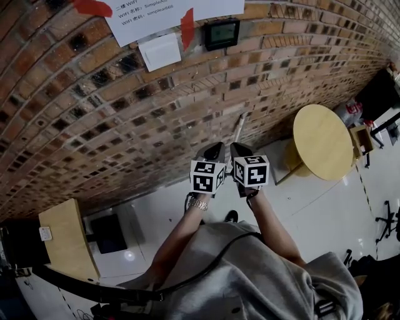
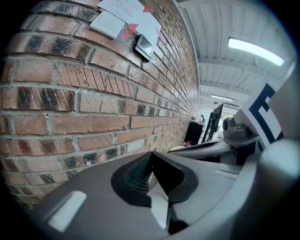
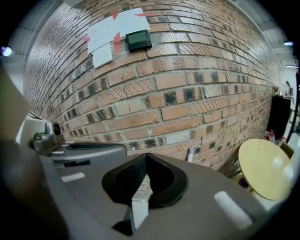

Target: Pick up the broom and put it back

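Observation:
A pale broom handle (image 1: 240, 128) leans against the brick wall (image 1: 125, 106) just beyond my two grippers; its lower part is hidden behind them. The handle's top end (image 3: 191, 153) also shows in the right gripper view, right of the jaws and apart from them. My left gripper (image 1: 215, 149) and right gripper (image 1: 239, 149) are held side by side, pointing at the wall. The left gripper's (image 2: 149, 157) jaws are shut with nothing between them. The right gripper's (image 3: 146, 157) jaws are shut and empty as well.
A round wooden table (image 1: 322, 140) stands to the right by the wall. A wooden board (image 1: 62, 240) and a black box (image 1: 109, 232) are at the lower left. Paper notes (image 1: 150, 15) and a small black display (image 1: 222, 32) hang on the wall.

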### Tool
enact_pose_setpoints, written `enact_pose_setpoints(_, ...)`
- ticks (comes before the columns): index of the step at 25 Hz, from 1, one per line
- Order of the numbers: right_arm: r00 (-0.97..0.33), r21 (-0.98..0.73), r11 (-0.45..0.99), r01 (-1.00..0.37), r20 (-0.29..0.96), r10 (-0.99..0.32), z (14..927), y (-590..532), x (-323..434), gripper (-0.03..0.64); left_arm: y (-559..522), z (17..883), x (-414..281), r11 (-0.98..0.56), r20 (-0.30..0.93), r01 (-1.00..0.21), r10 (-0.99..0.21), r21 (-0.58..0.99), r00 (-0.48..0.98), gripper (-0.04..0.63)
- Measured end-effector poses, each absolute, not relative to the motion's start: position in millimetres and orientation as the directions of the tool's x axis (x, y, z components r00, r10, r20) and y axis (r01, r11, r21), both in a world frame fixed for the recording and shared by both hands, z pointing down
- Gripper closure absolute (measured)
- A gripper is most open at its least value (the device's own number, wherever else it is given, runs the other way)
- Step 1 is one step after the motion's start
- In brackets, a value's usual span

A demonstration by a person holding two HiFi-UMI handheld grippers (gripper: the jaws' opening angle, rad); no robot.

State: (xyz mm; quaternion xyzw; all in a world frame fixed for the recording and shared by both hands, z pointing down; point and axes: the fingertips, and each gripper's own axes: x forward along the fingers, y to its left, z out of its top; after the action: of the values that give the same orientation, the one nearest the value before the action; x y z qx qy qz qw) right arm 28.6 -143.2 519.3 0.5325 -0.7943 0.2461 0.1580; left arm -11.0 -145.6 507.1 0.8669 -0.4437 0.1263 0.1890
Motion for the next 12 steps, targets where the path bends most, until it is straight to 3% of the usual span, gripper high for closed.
enact_pose_setpoints(12,-0.409,-0.257,0.320,-0.912,0.486,-0.772,517.8,-129.4,20.4,0.614,-130.5,504.2,-9.1,-0.563,0.347,-0.790,-0.710,0.241,0.612,0.589)
